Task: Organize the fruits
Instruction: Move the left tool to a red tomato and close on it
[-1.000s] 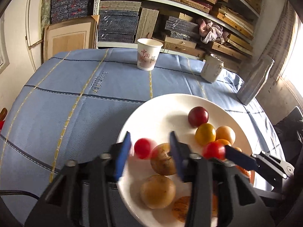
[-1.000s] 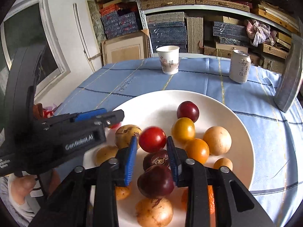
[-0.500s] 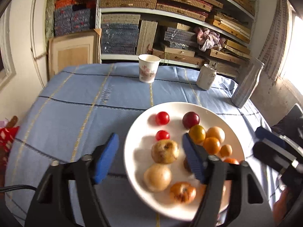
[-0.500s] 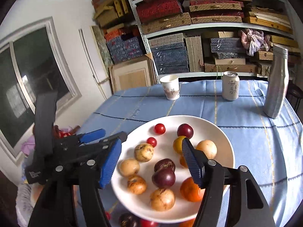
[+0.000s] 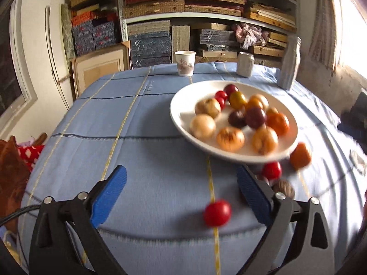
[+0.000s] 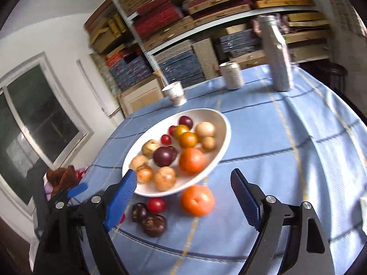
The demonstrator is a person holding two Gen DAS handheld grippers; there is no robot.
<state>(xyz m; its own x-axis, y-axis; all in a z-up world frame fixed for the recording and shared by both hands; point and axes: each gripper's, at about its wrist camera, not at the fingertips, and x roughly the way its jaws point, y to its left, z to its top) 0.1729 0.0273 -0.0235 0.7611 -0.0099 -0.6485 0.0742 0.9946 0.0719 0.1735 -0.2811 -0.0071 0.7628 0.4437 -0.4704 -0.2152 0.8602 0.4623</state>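
A white plate [image 5: 176, 112] [image 6: 223, 123] holds several fruits: tan, orange, yellow, dark purple and small red ones. Loose fruit lies on the blue cloth in front of it: a red tomato [image 5: 217, 212], another red tomato [image 5: 272, 170] [image 6: 156, 204], an orange [image 5: 300, 155] [image 6: 197, 200], a brown fruit [image 5: 284, 188] and two dark purple fruits [image 6: 154, 225]. My left gripper [image 5: 181, 199] is open and empty, above the cloth near the table's front edge. My right gripper [image 6: 183, 197] is open and empty, above the loose fruit. The left gripper's fingertip [image 6: 78, 189] shows at left in the right wrist view.
A paper cup [image 5: 185, 63] [image 6: 174, 94], a can [image 5: 245, 67] [image 6: 231, 75] and a silver bottle [image 5: 289, 62] [image 6: 276, 52] stand at the table's far side. Shelves of boxes fill the wall behind. A brown and red bundle [image 5: 13, 160] lies off the left table edge.
Both grippers have pulled back and up from the plate and opened wider. The red tomatoes they were at now lie on the plate. Loose fruit in front of the plate has come into view.
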